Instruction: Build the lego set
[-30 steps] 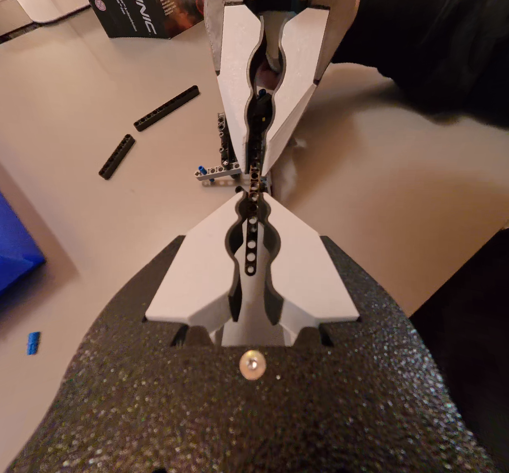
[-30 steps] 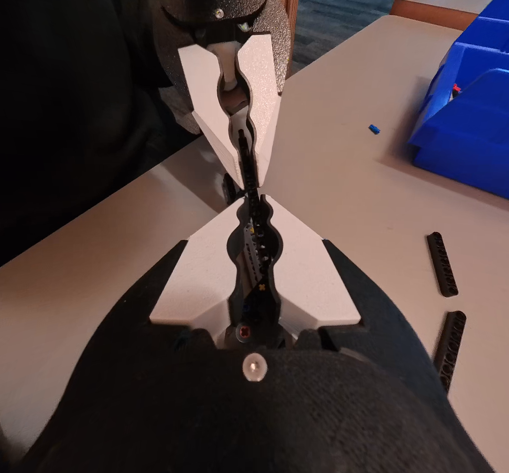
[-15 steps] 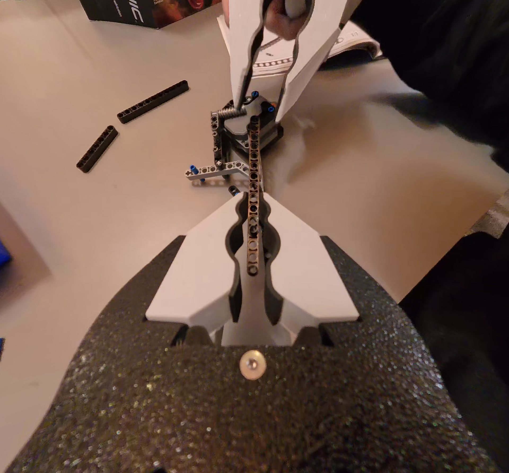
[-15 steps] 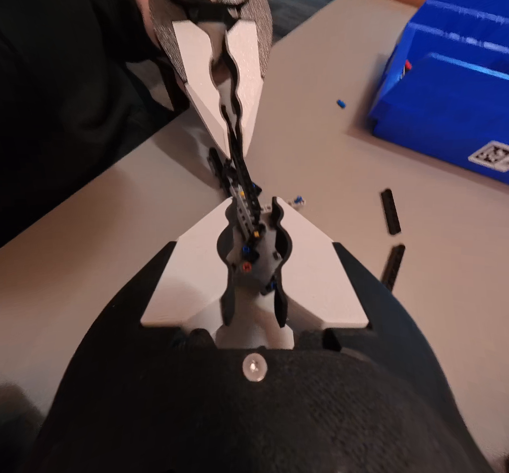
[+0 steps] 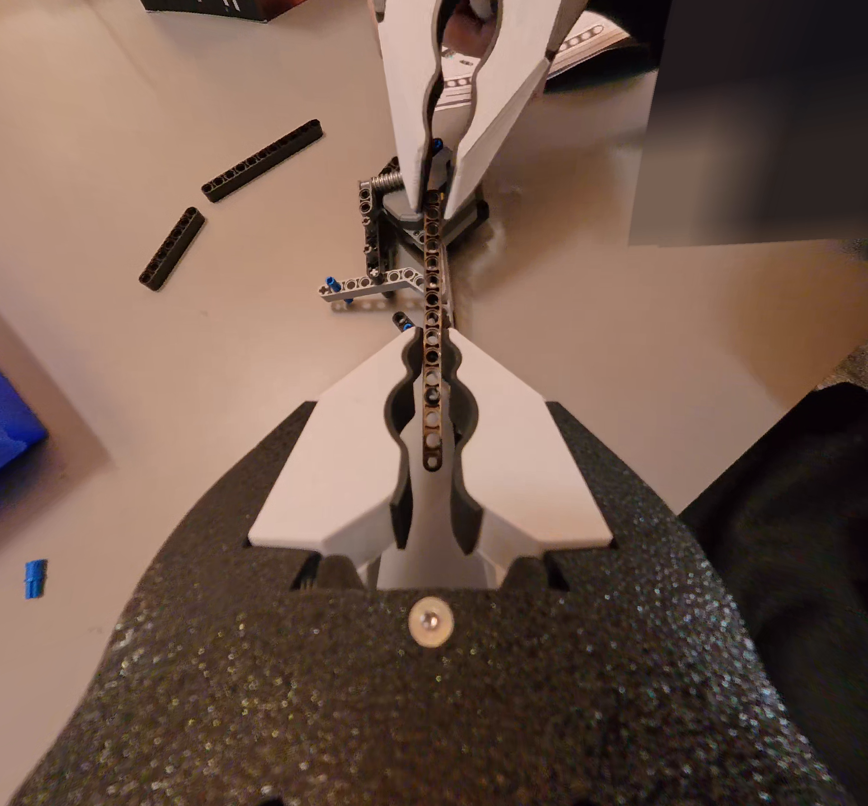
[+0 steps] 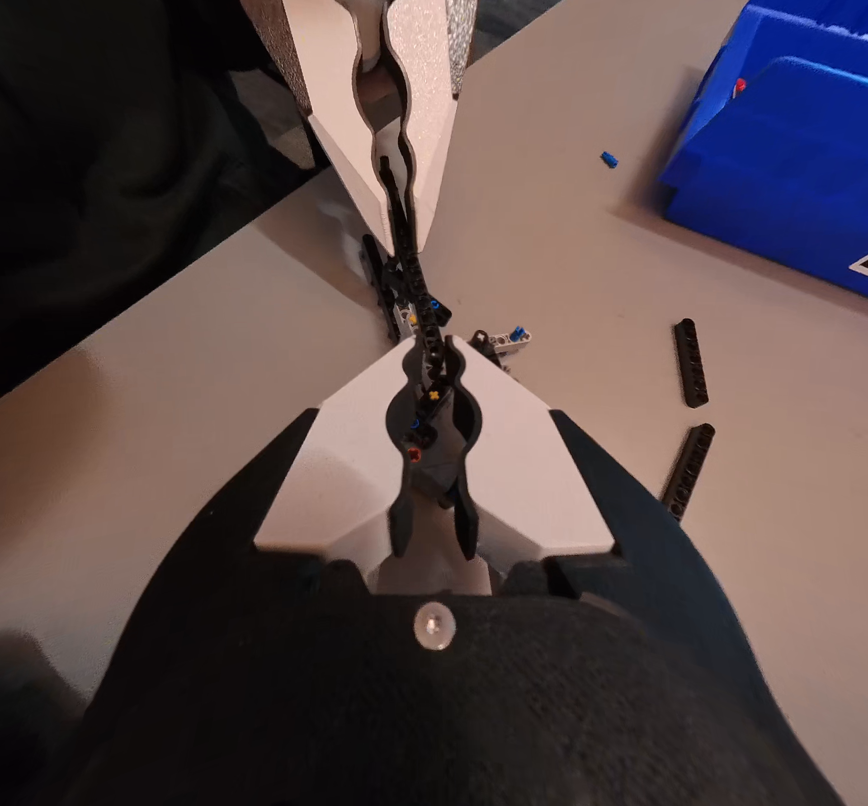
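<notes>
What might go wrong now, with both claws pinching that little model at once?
The long black beam sits edge-on in the left gripper, so it could twist or slip. The right gripper clamps the half-built model near the table's edge; a jolt might pop pieces loose.
</notes>
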The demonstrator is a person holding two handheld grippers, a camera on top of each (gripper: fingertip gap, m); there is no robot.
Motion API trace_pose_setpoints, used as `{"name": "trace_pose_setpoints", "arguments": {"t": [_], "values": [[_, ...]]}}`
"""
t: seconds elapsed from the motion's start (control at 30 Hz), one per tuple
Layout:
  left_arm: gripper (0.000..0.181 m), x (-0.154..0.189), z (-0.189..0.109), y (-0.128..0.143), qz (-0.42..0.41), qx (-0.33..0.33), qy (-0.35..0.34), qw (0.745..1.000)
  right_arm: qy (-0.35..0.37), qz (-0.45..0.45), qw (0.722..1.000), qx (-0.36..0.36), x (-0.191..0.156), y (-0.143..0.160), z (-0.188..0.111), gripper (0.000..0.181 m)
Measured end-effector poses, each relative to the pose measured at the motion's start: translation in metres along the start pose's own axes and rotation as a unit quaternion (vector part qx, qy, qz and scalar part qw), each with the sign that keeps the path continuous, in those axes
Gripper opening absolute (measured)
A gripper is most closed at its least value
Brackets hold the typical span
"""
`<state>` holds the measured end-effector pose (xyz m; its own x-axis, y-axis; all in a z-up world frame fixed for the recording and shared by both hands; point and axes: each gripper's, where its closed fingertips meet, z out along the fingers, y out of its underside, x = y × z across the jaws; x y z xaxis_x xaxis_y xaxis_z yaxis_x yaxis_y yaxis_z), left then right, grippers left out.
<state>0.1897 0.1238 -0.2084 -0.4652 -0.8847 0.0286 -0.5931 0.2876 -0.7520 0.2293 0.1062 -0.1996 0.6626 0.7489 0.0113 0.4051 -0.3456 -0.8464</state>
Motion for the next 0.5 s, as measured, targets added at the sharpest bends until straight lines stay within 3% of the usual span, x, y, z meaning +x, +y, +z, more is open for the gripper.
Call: {"name": "trace_pose_setpoints", "arguments": {"t": [0.5], "values": [[0.005, -0.0035, -0.0005, 0.0002, 0.017, -0.020, -0.022, 0.999, -0.001, 0.002, 1.000, 0.000, 0.0026, 0.0077, 0.0054, 0.006]]}}
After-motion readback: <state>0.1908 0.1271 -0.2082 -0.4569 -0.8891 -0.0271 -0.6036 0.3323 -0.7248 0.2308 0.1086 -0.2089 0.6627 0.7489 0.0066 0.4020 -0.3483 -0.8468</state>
